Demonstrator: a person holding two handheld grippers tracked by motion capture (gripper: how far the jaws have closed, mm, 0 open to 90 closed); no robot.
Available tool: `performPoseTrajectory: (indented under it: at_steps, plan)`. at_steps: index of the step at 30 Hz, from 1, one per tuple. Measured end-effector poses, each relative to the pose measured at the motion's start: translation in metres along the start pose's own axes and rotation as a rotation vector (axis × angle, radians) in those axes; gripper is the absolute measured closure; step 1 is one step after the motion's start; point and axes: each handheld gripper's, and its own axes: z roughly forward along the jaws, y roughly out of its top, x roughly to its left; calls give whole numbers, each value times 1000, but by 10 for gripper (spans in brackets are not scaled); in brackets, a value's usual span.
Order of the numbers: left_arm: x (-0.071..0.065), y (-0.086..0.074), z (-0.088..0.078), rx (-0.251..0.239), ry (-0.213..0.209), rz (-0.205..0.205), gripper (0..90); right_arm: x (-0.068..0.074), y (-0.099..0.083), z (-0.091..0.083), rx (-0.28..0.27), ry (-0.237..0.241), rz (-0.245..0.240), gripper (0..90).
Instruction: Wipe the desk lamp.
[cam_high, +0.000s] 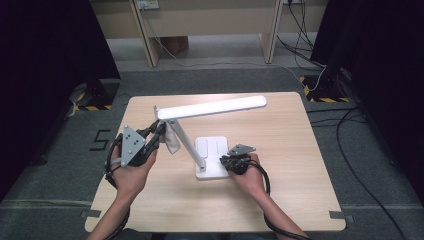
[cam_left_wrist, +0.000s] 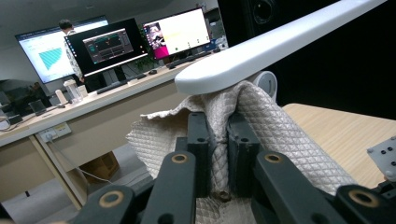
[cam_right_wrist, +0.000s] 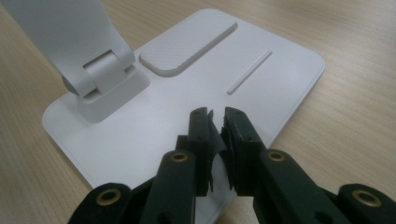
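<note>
The left claw (cam_left_wrist: 218, 140) is clamped on a quilted beige cloth (cam_left_wrist: 280, 135) at the white desk lamp's head (cam_high: 212, 107). The right claw (cam_right_wrist: 216, 135), jaws nearly together, rests on the lamp's flat white base (cam_right_wrist: 187, 107) at 5 o'clock on the pale wooden surface (cam_high: 290, 150).

Counts, table first: 1 white desk lamp (cam_high: 207, 130), w/ 1 flat base (cam_right_wrist: 187, 107), 1 hinged arm (cam_high: 187, 142) and 1 long light bar (cam_high: 212, 106). On the base: 1 raised pad (cam_right_wrist: 187, 46), 1 thin slot (cam_right_wrist: 250, 72). 1 quilted beige cloth (cam_left_wrist: 261, 135). 2 grippers: left gripper (cam_high: 159, 131), right gripper (cam_high: 224, 161), each w/ 2 black jaws and 1 grey three-cornered plate on top. 2 hands on them. 1 wooden table (cam_high: 290, 150).

Bkgd, left gripper view: 3 lit screens on 1 long desk, 1 person standing by them, 1 wall socket plate (cam_left_wrist: 53, 133). Floor, high view: 2 yellow-black hazard-tape patches, 1 numeral "5" mark (cam_high: 101, 139).
</note>
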Motion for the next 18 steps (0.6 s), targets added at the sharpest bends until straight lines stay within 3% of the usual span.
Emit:
performPoseTrajectory:
  at_steps: [11, 18]
  plan:
    - [-9, 1, -3, 19, 41, 58, 817, -1, 0, 0, -2, 4, 2, 826]
    - [-11, -2, -2, 26, 44, 57, 817, -1, 0, 0, -1, 5, 7, 826]
